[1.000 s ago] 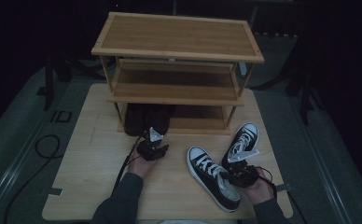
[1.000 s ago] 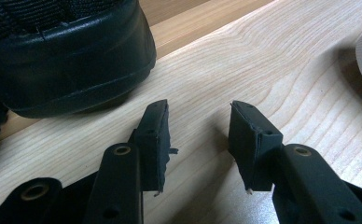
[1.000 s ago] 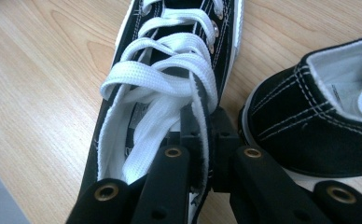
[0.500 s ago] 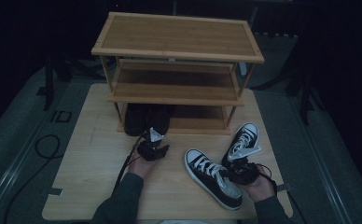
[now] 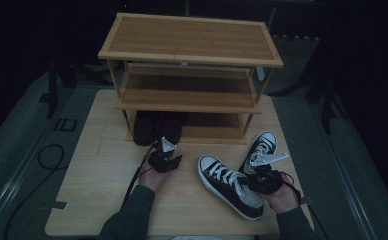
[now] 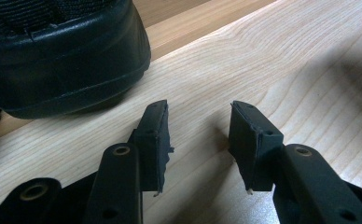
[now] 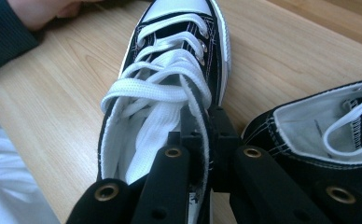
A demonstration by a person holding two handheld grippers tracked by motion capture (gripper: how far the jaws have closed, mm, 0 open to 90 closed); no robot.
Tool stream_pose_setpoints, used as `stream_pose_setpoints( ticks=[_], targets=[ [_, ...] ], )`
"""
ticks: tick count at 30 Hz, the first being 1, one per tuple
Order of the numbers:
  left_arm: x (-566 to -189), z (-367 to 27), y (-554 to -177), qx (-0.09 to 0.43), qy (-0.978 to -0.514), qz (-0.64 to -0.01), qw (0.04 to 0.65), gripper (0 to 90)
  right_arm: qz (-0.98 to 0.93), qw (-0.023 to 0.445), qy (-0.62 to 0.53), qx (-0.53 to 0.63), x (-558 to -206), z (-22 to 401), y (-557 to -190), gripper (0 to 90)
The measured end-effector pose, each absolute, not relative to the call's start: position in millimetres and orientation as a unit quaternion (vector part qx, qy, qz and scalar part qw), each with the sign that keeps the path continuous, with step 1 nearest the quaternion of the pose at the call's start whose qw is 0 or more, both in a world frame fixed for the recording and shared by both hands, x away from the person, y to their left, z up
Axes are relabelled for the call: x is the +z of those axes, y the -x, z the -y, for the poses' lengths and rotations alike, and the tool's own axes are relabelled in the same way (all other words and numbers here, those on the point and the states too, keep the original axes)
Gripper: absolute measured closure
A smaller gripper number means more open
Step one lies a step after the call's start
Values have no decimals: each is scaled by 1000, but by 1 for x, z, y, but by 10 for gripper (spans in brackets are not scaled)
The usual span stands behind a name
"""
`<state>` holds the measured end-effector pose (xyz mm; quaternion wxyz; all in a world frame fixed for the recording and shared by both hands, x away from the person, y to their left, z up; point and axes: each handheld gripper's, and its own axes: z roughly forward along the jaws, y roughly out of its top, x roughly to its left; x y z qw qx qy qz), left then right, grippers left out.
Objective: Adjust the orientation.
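The right gripper (image 7: 206, 140) is clamped on the side wall of a black sneaker (image 7: 170, 93), one jaw inside the opening and one outside, the canvas pinched tight between them. In the high view that sneaker (image 5: 230, 186) lies flat near the desk's front right corner, white toe cap pointing back and to the left toward the rack, with the right gripper (image 5: 263, 180) at its heel end. Its mate (image 5: 260, 150) lies just beside it on the right, closer to the right edge, toe pointing toward the back (in the right gripper view the two collars are almost touching). The left gripper (image 6: 198, 140) holds nothing: its jaws stand partly apart over bare wood (image 6: 272, 60), with a black shoe (image 6: 62, 60) close ahead of them on the left. From above, the left gripper (image 5: 164, 159) sits near the middle of the desk (image 5: 89, 175), just in front of a wooden rack (image 5: 189, 50) that stands along the back edge; two dark shoes (image 5: 157, 127) rest at the left end of its lowest shelf.
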<state>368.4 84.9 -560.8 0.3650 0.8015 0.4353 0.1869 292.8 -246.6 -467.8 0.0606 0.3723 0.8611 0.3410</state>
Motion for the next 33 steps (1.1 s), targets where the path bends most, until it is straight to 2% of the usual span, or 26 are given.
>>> stream_pose_setpoints(
  ticks=[6,17,22,27,33],
  targets=[
    [-561,-84,-369,187,-802,-434,365,596,-859,60,-368,350,-458,250,-294,873],
    [-560,-80,-373,186,-801,-436,365,675,-858,69,-366,354,-448,254,-298,872],
    [-560,-76,-375,190,-801,-435,366,746,-857,74,-365,355,-443,256,-299,872],
    [-557,-69,-380,194,-800,-432,369,877,-857,78,-366,355,-439,257,-300,872],
    [-554,-59,-386,205,-792,-440,370,900,-856,79,-366,356,-437,259,-301,871]
  ],
)
